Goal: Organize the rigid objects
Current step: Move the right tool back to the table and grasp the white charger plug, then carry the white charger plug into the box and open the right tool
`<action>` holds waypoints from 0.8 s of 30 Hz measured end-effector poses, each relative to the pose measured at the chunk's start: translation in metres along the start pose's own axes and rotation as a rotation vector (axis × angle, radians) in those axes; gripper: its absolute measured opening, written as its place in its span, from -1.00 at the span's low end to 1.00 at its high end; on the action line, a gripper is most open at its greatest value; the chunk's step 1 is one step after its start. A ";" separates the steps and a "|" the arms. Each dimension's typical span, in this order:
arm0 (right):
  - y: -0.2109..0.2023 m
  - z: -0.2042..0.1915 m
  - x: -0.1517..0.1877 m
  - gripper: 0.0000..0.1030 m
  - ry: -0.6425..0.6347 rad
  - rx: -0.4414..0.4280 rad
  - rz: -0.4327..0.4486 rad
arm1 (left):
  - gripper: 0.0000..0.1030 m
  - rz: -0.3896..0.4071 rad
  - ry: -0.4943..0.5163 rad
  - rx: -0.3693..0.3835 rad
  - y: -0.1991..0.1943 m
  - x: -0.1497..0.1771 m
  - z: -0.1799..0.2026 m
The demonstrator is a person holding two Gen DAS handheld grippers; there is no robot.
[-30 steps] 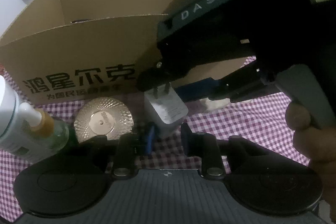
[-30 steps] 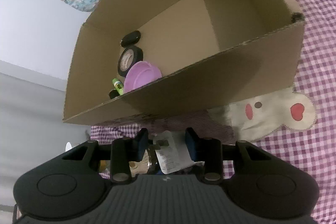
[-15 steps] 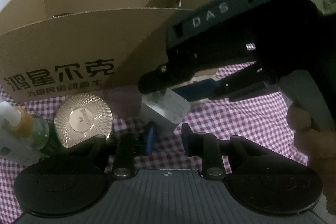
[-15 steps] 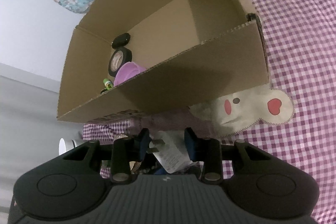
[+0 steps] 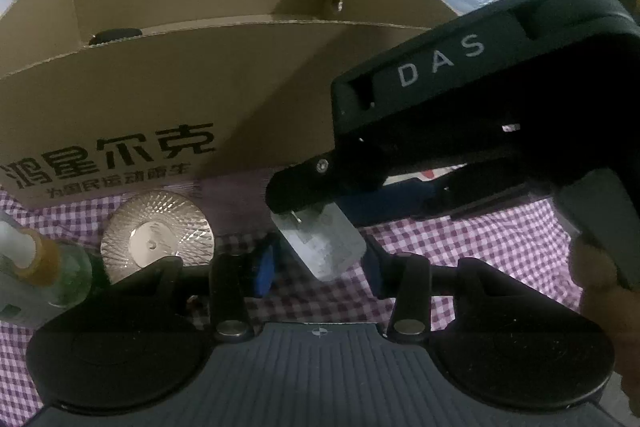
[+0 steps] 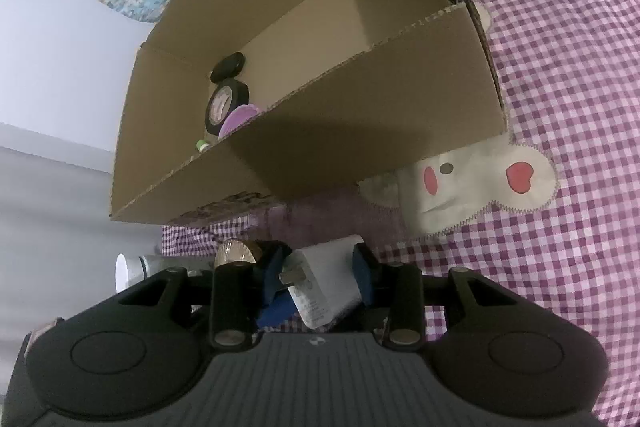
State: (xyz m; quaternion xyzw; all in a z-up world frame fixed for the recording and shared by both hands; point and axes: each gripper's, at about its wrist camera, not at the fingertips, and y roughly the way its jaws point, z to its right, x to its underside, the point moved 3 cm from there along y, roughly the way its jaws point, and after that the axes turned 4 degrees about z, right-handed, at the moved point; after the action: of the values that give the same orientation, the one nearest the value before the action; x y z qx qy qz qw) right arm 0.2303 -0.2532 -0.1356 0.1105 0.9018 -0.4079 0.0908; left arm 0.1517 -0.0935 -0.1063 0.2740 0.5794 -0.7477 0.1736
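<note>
Right wrist view shows the big open brown cardboard box (image 6: pixel 320 115) on the purple-and-white checked cloth (image 6: pixel 560 67), already holding a black tape roll (image 6: pixel 226 103) and a purple round lid (image 6: pixel 238 117). Just before its near wall, the small white plug-in charger (image 6: pixel 324 287) sits clamped between the pads of the right gripper (image 6: pixel 320 275), its metal prongs toward the left finger. From the left wrist view, the left gripper (image 5: pixel 318 261) has its jaws opening around the same charger (image 5: pixel 320 247), pads apparently clear of it. A gold ridged round lid (image 5: pixel 157 239) and a clear pump bottle (image 5: pixel 44 267) wait nearby. With a one-sided, tilted hold, the charger could twist or slip, or clip the box wall if lifted too low.
</note>
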 end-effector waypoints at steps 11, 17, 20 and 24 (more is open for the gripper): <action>0.001 0.000 0.002 -0.11 0.000 -0.020 0.010 | -0.31 -0.011 -0.014 -0.018 0.005 0.002 -0.002; -0.010 0.001 0.009 -0.13 0.024 -0.029 0.024 | -0.49 -0.005 -0.005 -0.024 -0.006 0.002 -0.001; -0.018 -0.001 0.013 -0.16 0.029 -0.039 0.035 | -0.49 0.007 0.005 -0.032 -0.017 0.003 0.004; -0.035 -0.011 0.019 -0.16 0.020 -0.053 0.062 | -0.49 0.034 0.030 -0.042 -0.039 0.000 0.011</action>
State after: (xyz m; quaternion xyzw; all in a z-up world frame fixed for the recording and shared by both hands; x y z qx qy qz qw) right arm 0.2018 -0.2651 -0.1084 0.1400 0.9092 -0.3798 0.0975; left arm 0.1268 -0.0941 -0.0747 0.2912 0.5926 -0.7282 0.1834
